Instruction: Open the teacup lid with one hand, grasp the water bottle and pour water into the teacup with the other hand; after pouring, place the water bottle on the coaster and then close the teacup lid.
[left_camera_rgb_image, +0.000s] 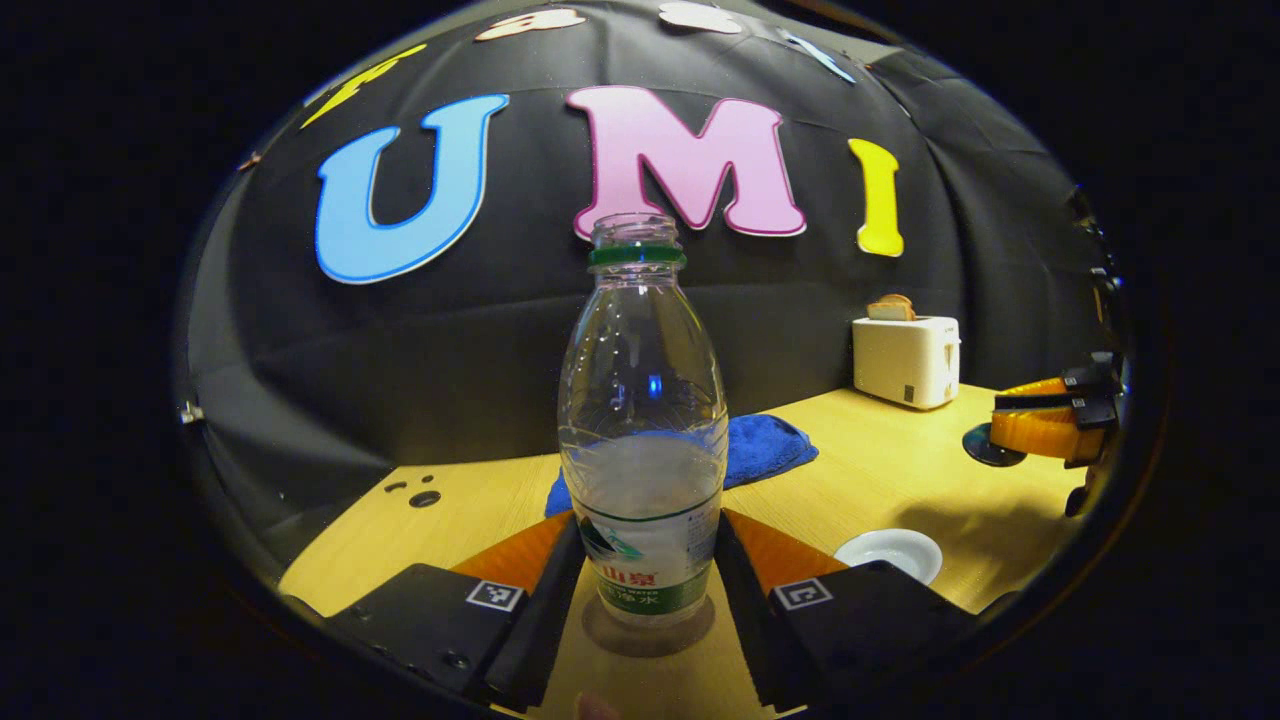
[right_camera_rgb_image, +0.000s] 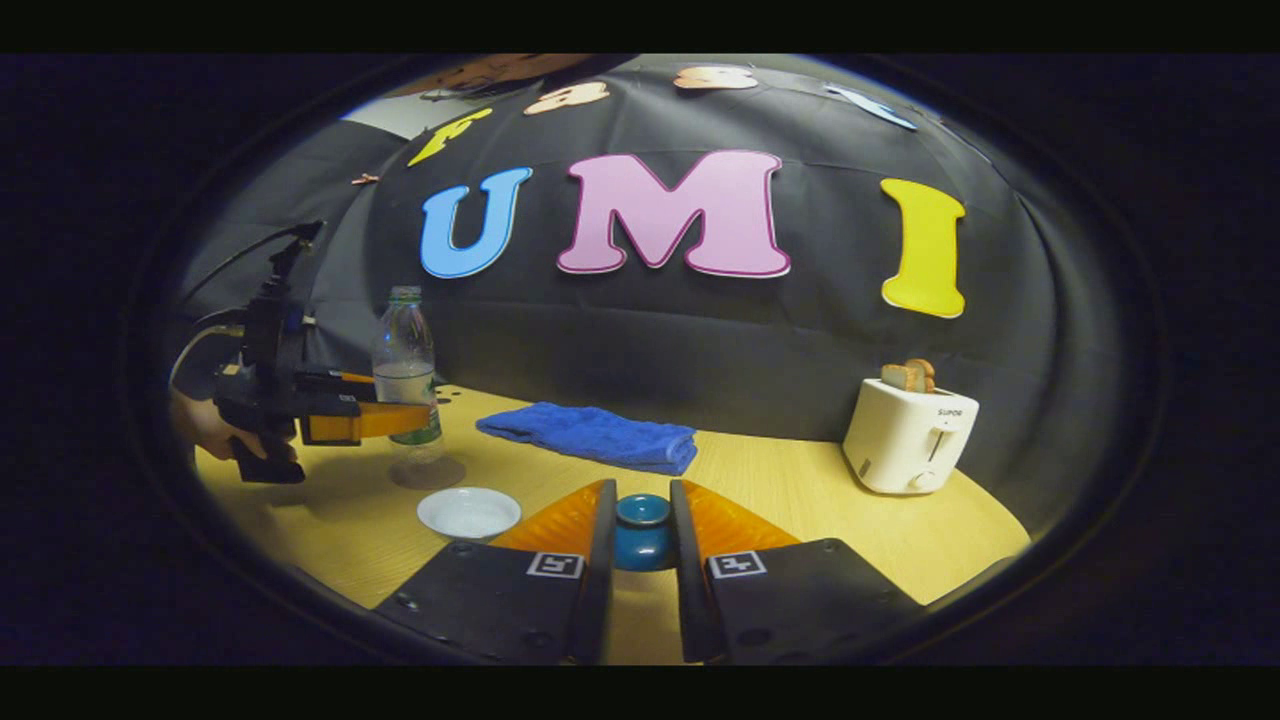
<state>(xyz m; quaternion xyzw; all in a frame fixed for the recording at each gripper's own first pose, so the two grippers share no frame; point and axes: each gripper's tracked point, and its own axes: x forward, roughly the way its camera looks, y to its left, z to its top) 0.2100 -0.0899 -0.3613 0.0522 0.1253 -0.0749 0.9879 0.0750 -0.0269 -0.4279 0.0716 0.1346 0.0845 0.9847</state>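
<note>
The clear water bottle (left_camera_rgb_image: 640, 400), capless and about a third full, stands upright on a round brown coaster (left_camera_rgb_image: 650, 645). My left gripper (left_camera_rgb_image: 648, 520) is shut on its labelled lower part. From the right gripper view, the bottle (right_camera_rgb_image: 404, 350) and coaster (right_camera_rgb_image: 440, 476) are at the far left, with the left gripper (right_camera_rgb_image: 405, 420) held by a hand (right_camera_rgb_image: 205, 425). My right gripper (right_camera_rgb_image: 642, 490) is shut on the blue teacup lid (right_camera_rgb_image: 642, 535). The left gripper view shows that lid as a dark disc (left_camera_rgb_image: 988, 446) under the right gripper (left_camera_rgb_image: 1000, 425), low over the table. A white shallow dish (right_camera_rgb_image: 468, 512) lies between both grippers.
A folded blue cloth (right_camera_rgb_image: 590, 435) lies at the back of the wooden table (right_camera_rgb_image: 800, 490), behind the bottle (left_camera_rgb_image: 765, 445). A white toaster (right_camera_rgb_image: 908, 435) with toast in it stands at the back right. Small holes (left_camera_rgb_image: 424, 497) mark the table's left corner.
</note>
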